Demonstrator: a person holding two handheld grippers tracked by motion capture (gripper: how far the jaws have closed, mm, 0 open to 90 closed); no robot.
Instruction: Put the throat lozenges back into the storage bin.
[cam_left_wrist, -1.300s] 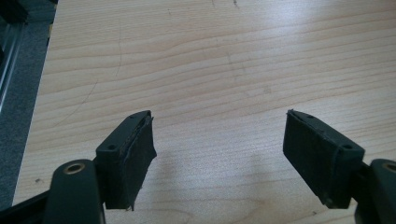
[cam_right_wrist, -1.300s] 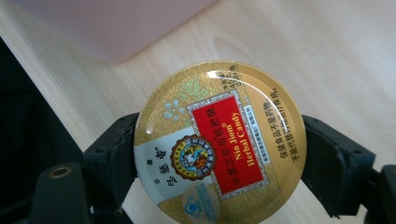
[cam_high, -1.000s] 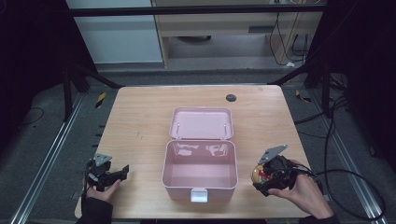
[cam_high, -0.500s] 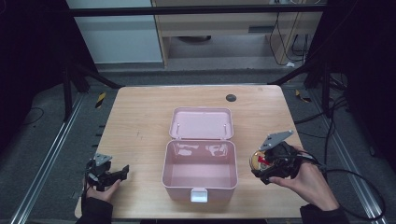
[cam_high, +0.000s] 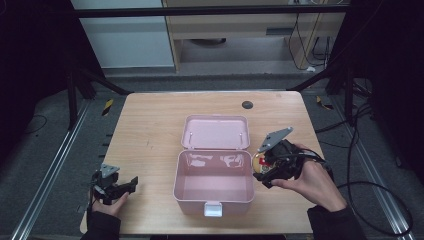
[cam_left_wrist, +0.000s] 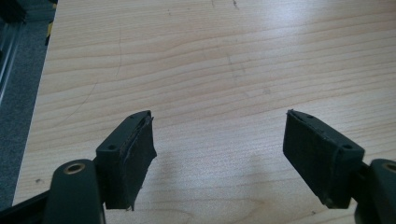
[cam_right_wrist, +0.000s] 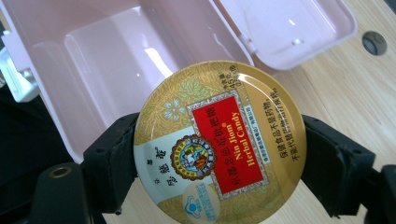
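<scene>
The pale wooden table (cam_high: 150, 135) takes up the middle of the high view. At its centre stands the open pink plastic box (cam_high: 214, 186), hinged lid (cam_high: 216, 132) laid back flat toward the top of the frame, white latch toward the bottom edge; its interior is empty.

My right gripper (cam_high: 267, 167), right of centre in the high view, is clamped on a round gold tin of herbal candy with a red label (cam_right_wrist: 219, 147). The tin is held just beside the box's right wall, near the rim. In the right gripper view both jaws press its edge from opposite sides, printed face toward the camera.

My left gripper (cam_left_wrist: 219, 156), at lower left in the high view, holds nothing; its jaws are spread wide over bare wood.

Risk, in my judgement: the jaws bear on a smooth curved rim, so the tin could slip or pivot, or clip the box wall.

Being round, the tin has no long axis; its label text runs diagonally, lower left to upper right.
</scene>
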